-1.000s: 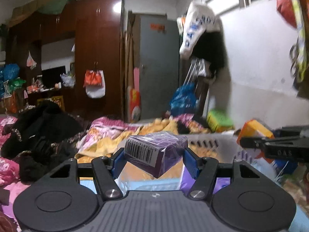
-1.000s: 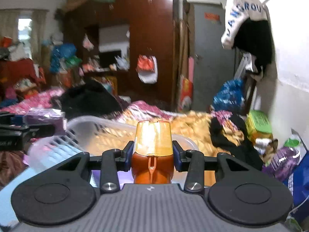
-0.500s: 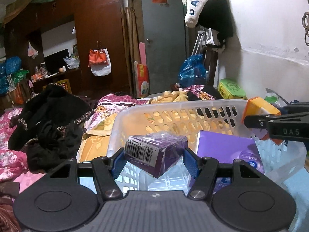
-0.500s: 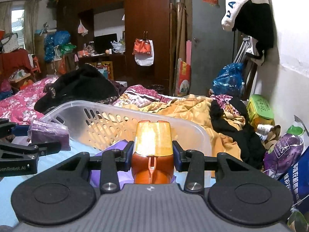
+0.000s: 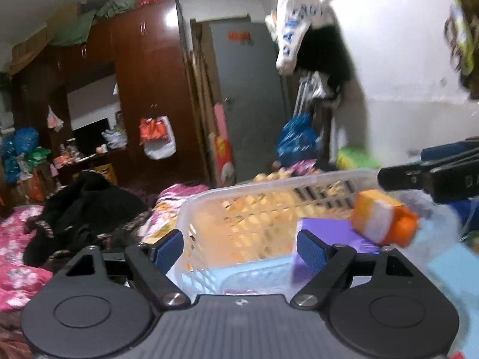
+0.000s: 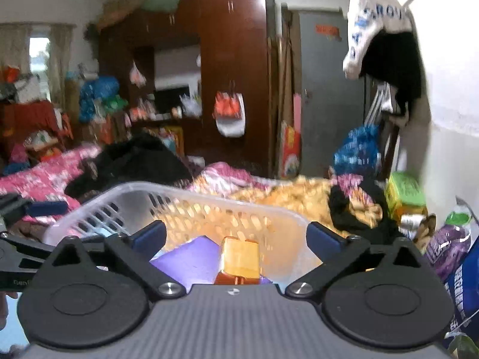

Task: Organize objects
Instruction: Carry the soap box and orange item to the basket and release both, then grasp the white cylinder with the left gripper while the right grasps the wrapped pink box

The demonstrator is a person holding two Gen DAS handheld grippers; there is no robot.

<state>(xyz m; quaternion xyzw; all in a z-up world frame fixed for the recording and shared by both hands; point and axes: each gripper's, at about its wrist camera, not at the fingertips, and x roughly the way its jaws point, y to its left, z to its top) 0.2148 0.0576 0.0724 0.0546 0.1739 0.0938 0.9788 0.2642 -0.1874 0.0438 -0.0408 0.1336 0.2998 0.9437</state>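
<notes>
A translucent white plastic basket (image 5: 269, 185) stands in front of both grippers; it also shows in the right wrist view (image 6: 143, 188). My left gripper (image 5: 239, 248) is open and empty over the basket. My right gripper (image 6: 236, 236) is open and empty too. An orange box (image 5: 386, 221) is in the air below the right gripper's fingers, over a purple box (image 5: 323, 233) in the basket. In the right wrist view the orange box (image 6: 239, 257) sits against the purple box (image 6: 188, 260). The small purple packet is out of sight.
The basket rests on a light blue surface (image 5: 449, 269). Behind it lie yellow bedding (image 6: 299, 194), dark clothes (image 5: 86, 203) and a pink floral blanket (image 5: 18, 245). Purple and blue bags (image 6: 449, 248) lie at the right by the white wall. A brown wardrobe (image 5: 143, 89) stands at the back.
Both grippers opened. The left let go of the purple packet, which dropped from view. The right let go of the orange box, which is falling into the basket.
</notes>
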